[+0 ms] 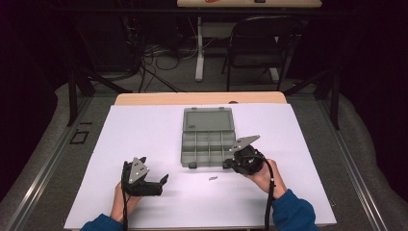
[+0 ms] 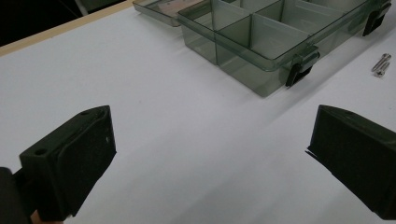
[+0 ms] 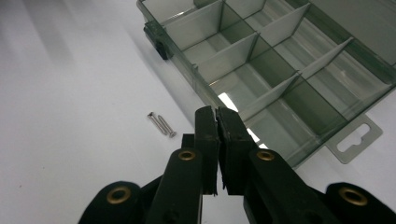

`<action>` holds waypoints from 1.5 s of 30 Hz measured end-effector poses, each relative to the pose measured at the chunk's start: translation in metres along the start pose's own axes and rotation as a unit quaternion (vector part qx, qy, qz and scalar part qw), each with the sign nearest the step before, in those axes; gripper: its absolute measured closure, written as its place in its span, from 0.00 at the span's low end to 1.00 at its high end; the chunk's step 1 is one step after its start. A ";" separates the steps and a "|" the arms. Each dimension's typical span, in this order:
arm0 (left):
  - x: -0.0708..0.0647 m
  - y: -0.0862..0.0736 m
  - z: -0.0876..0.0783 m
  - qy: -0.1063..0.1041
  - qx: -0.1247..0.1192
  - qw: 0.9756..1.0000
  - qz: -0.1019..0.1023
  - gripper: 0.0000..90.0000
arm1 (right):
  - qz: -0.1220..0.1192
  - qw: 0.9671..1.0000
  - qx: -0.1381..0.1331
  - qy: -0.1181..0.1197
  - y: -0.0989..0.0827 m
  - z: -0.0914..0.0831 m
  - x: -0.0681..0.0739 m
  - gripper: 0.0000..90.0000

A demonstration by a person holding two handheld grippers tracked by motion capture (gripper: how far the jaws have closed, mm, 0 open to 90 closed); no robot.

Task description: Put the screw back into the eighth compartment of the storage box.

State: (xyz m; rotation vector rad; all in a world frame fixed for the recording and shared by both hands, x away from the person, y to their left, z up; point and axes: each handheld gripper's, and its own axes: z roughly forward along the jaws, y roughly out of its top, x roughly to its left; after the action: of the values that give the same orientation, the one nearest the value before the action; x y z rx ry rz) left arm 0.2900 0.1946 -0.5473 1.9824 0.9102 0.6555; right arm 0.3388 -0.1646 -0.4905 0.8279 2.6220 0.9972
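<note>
Currently your right hand-held gripper is closed and empty over the organizer box; your left hand-held gripper rests wide open, clear of the screws.

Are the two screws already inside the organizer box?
No: the two screws lie side by side on the white table, outside the organizer box.

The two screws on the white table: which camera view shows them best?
The right gripper view shows the two screws best: they lie side by side, heads and shafts distinct, left of the shut right hand-held gripper. The left gripper view has them small at its right edge. In the high view they are a tiny grey mark.
</note>
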 end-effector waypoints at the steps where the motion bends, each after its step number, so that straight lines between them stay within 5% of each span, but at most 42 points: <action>1: 0.000 0.000 0.000 0.000 0.000 1.000 0.000 0.00 | 0.003 1.000 -0.007 -0.003 0.000 0.000 -0.001 0.97; 24: 0.000 0.000 0.000 0.001 0.001 1.000 0.004 0.00 | 0.016 0.998 -0.010 -0.055 0.011 0.004 -0.019 0.97; 45: 0.000 0.000 0.001 0.001 0.001 1.000 0.006 0.00 | 0.027 0.995 0.059 -0.077 0.018 0.037 -0.035 0.97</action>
State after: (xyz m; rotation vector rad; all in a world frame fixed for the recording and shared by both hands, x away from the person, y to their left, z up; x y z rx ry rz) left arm 0.2903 0.1940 -0.5477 1.9911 0.9015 0.6630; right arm 0.3892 -0.1533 -0.5061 0.9678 2.5586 0.7630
